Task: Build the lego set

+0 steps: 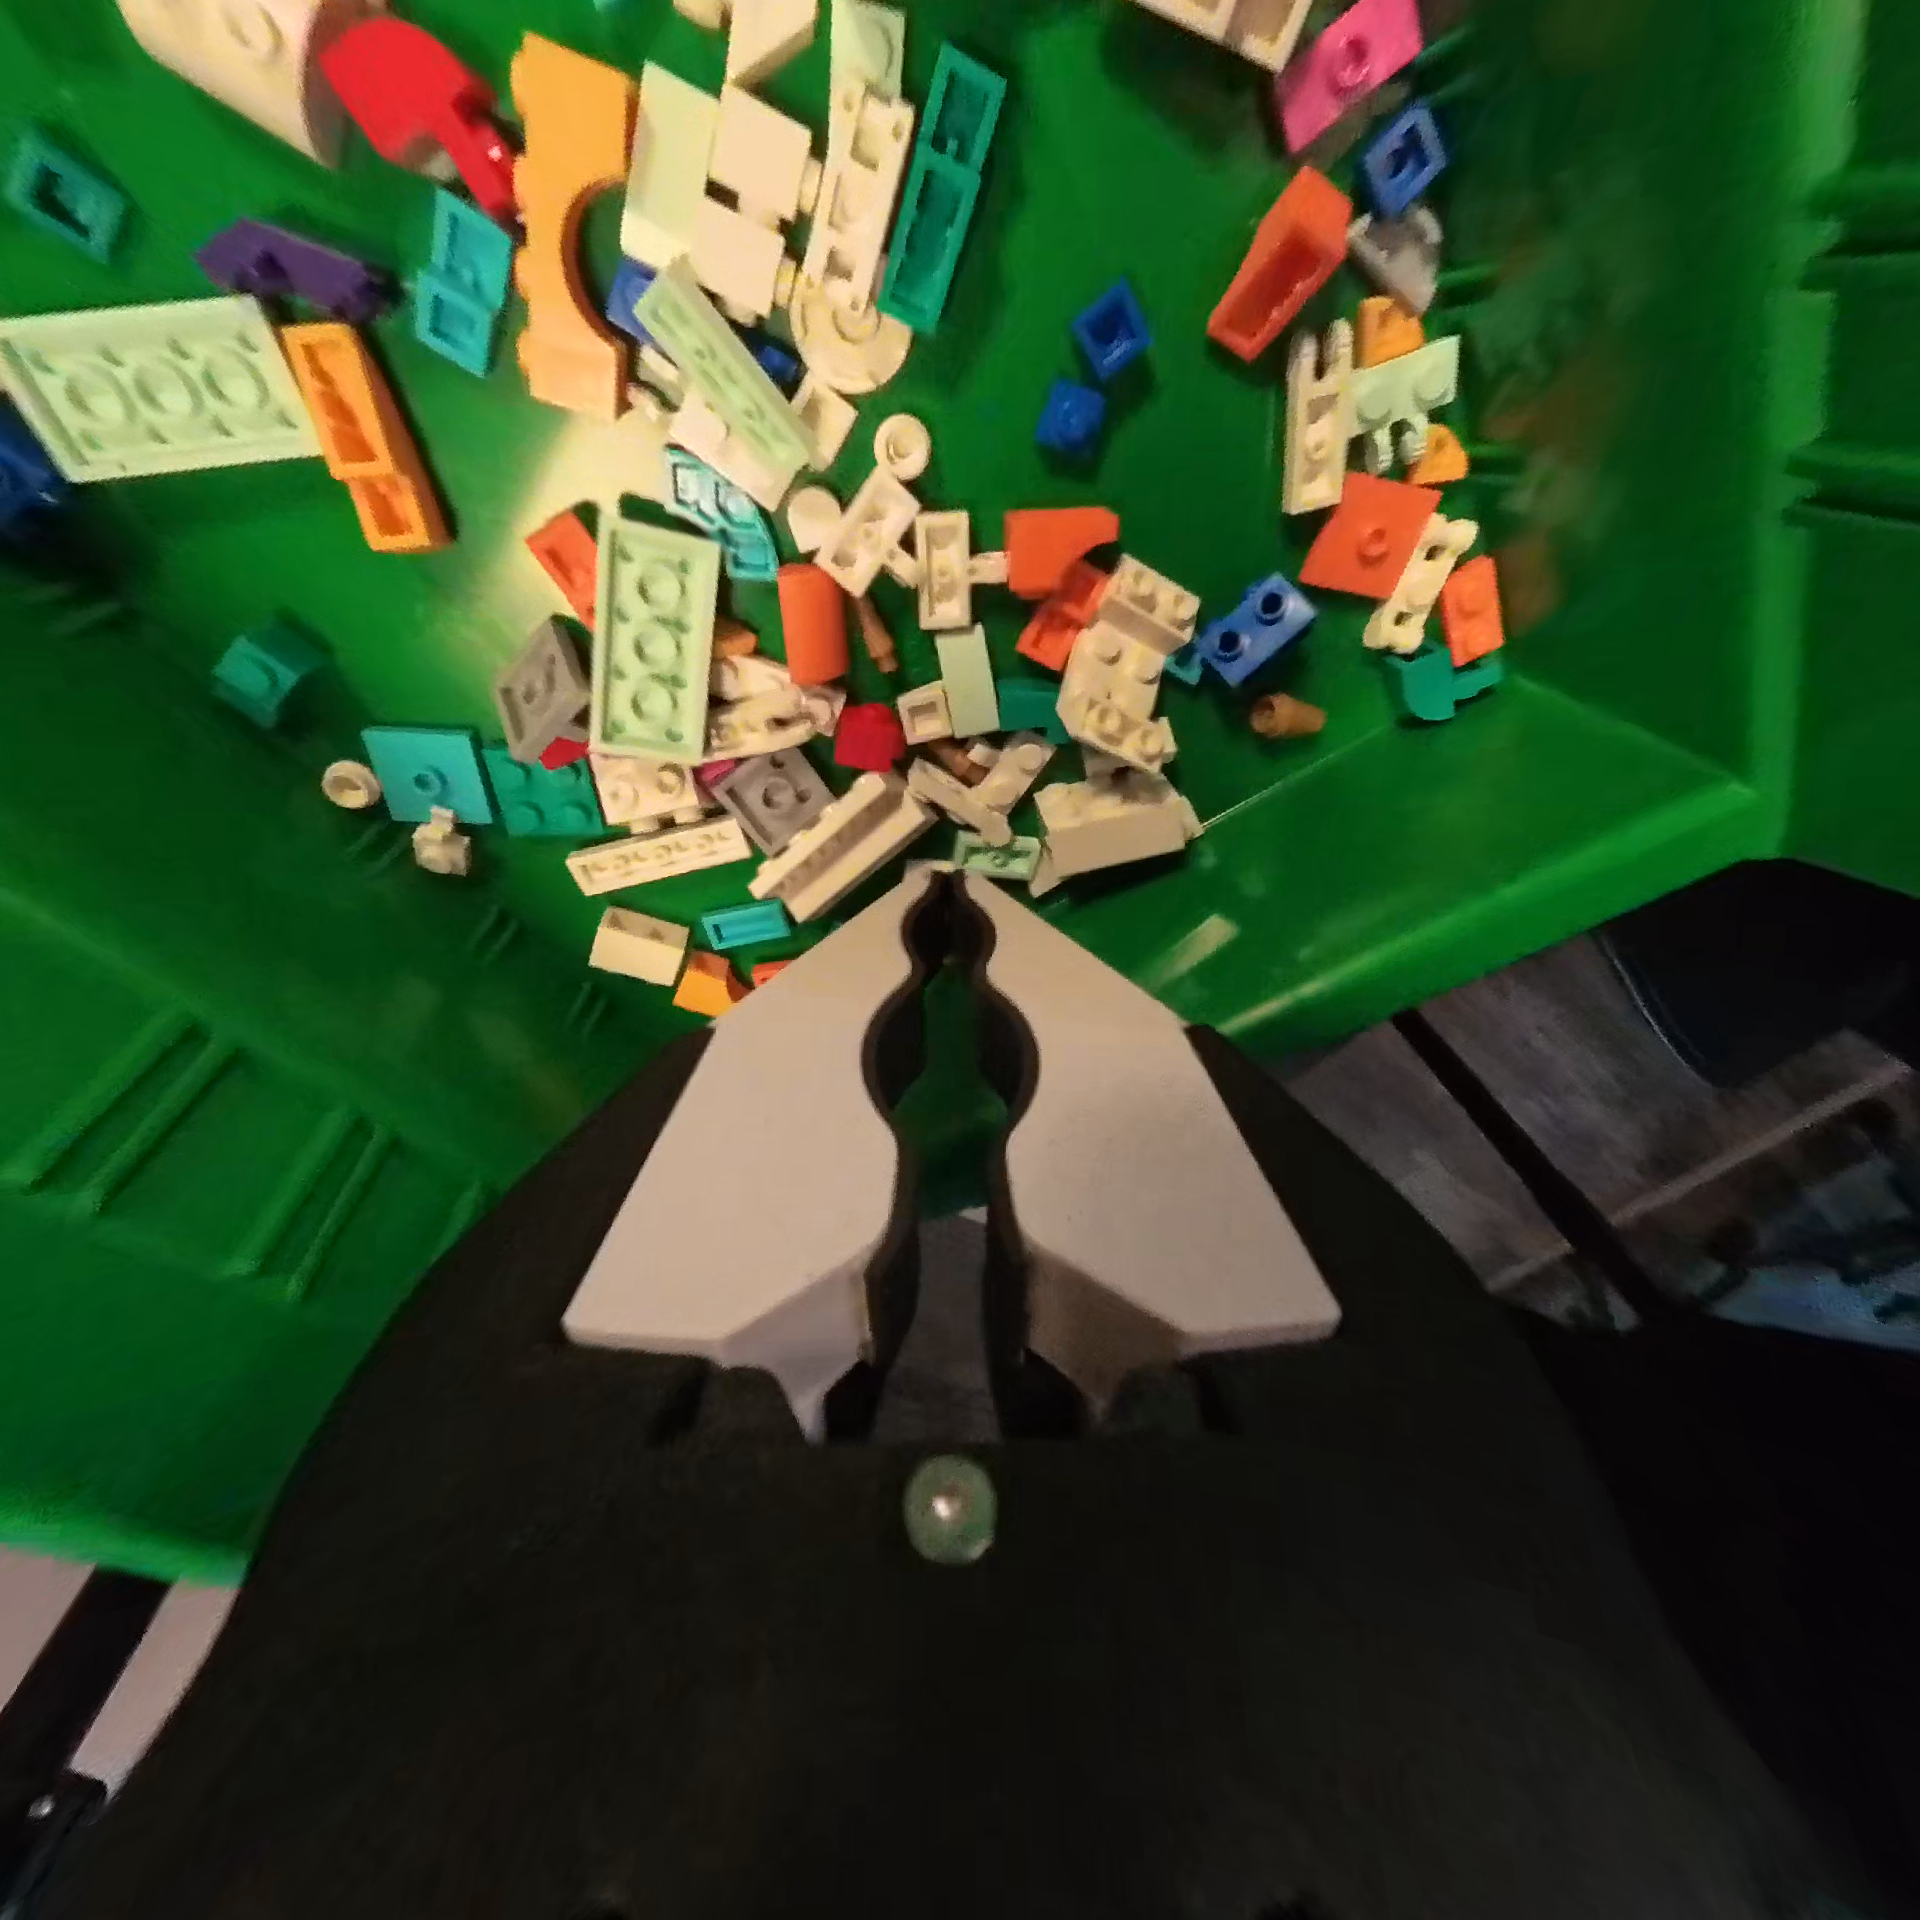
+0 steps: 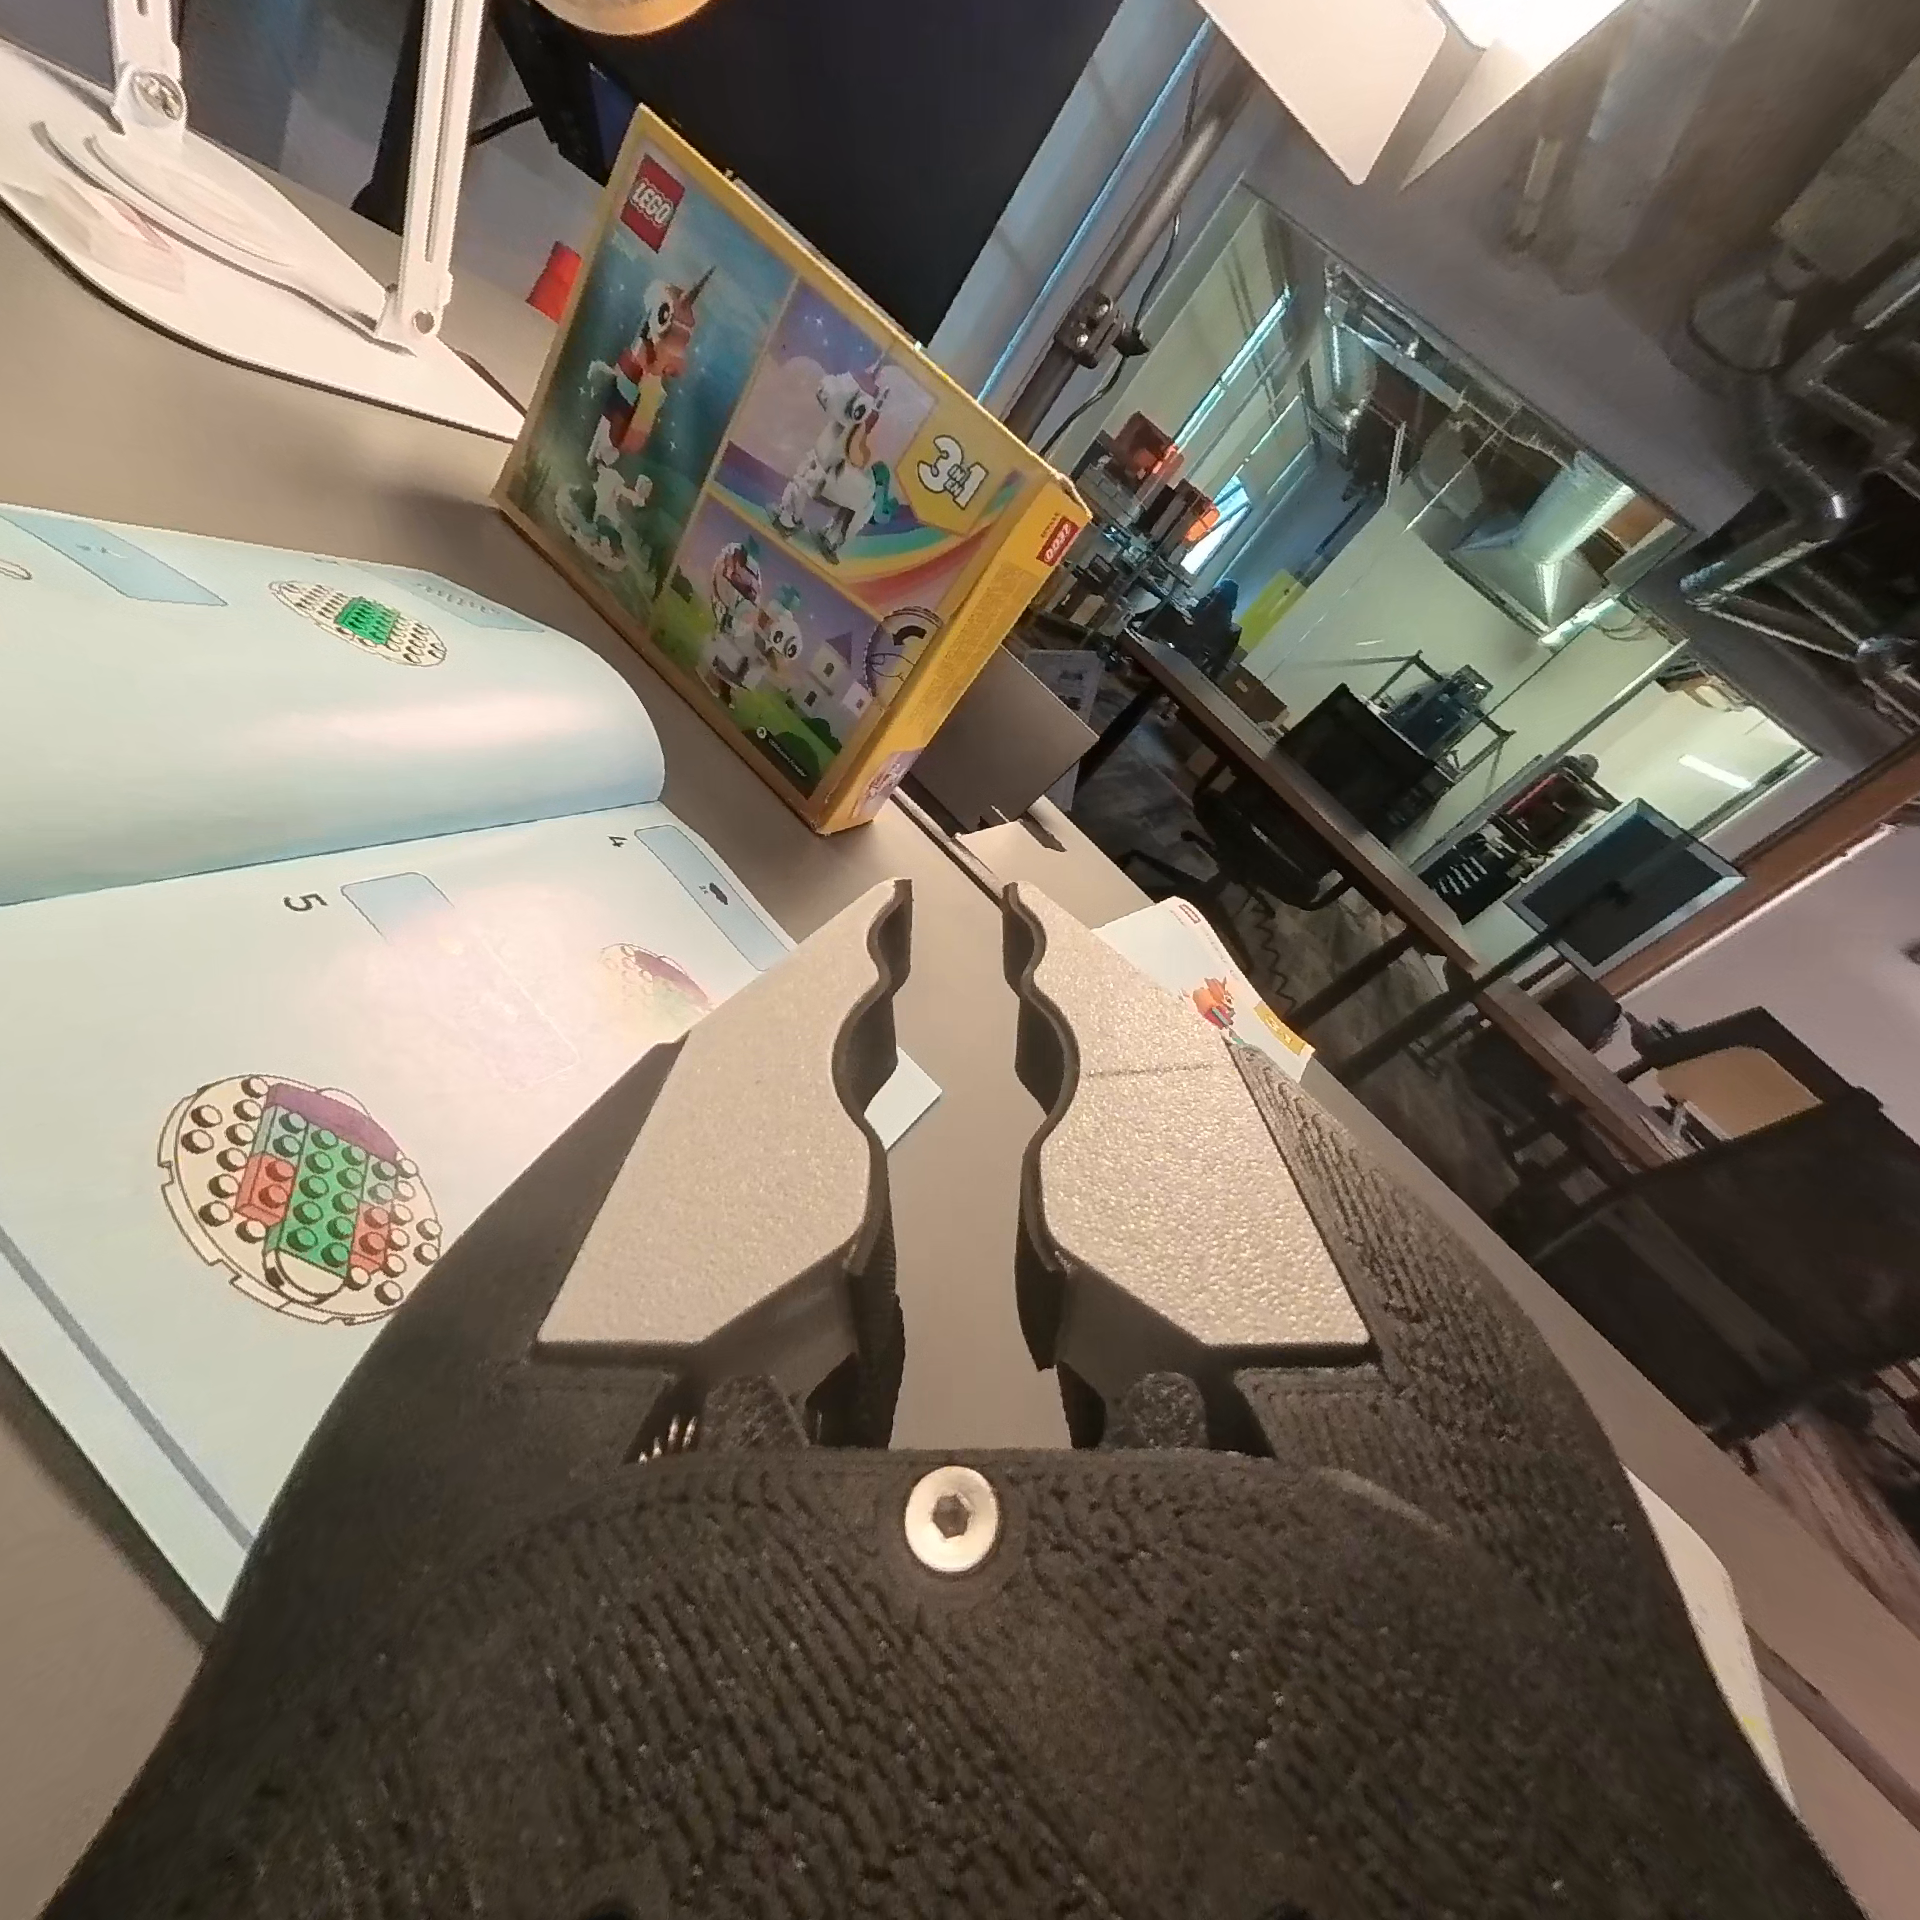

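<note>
Loose bricks [image 1: 883, 582] fill the green tray [image 1: 260, 1091] across the upper frame, long axes pointing every way; the left gripper [image 1: 948, 881], tips nearly touching with nothing between, sits at the pile's lower edge. Only the right wrist view shows the right gripper [image 2: 956, 902], jaws narrowly parted and empty, above the table [image 2: 208, 436] with the booklet [image 2: 260, 935] at left and the box [image 2: 790, 540] upright at centre.
</note>
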### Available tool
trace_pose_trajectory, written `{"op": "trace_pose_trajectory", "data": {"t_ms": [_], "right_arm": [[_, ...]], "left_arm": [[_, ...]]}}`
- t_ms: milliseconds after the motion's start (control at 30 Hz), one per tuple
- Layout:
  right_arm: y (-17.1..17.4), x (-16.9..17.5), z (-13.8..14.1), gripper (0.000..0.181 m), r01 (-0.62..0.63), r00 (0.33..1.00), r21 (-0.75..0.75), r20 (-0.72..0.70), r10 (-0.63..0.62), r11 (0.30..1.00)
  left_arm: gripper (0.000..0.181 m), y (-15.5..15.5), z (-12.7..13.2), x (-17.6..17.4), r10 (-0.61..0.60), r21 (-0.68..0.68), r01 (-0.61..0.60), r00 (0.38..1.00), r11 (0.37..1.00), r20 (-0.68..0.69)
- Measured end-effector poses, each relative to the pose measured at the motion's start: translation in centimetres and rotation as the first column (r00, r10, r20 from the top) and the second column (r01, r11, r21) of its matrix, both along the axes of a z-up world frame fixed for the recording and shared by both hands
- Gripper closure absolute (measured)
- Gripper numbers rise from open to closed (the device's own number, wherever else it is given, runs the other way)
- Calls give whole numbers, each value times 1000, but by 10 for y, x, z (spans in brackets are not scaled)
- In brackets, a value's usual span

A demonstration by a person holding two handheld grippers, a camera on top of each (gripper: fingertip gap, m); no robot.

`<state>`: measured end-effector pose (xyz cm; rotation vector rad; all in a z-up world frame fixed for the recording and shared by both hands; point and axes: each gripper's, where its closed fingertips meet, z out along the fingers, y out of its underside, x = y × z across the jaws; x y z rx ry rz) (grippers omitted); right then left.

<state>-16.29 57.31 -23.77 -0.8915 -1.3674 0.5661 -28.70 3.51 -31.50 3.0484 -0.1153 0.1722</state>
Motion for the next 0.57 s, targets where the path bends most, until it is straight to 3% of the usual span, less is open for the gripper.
{"op": "trace_pose_trajectory", "data": {"t_ms": [33,233,367,467,567], "right_arm": [[0,0,0,165,0,1000,-1,-2,0,1000],[-2,-1,-1,165,-10,1000,6,7,10,1000],[-2,-1,-1,165,-11,1000,3,3,11,1000],[-2,-1,-1,165,-11,1000,3,3,11,1000],[-2,-1,-1,165,-13,1000,2,3,13,1000]], "left_arm": [[181,-2,-3,-1,-3,-24,3,1000,1000,5],[181,2,-8,-12,-64,-67,61,997,996,-41],[181,27,-4,-34,-64,88,78,987,993,-149],[181,36,4,-28,17,211,-1,997,978,-76],[175,30,10,-14,87,244,-94,995,965,39]]}}
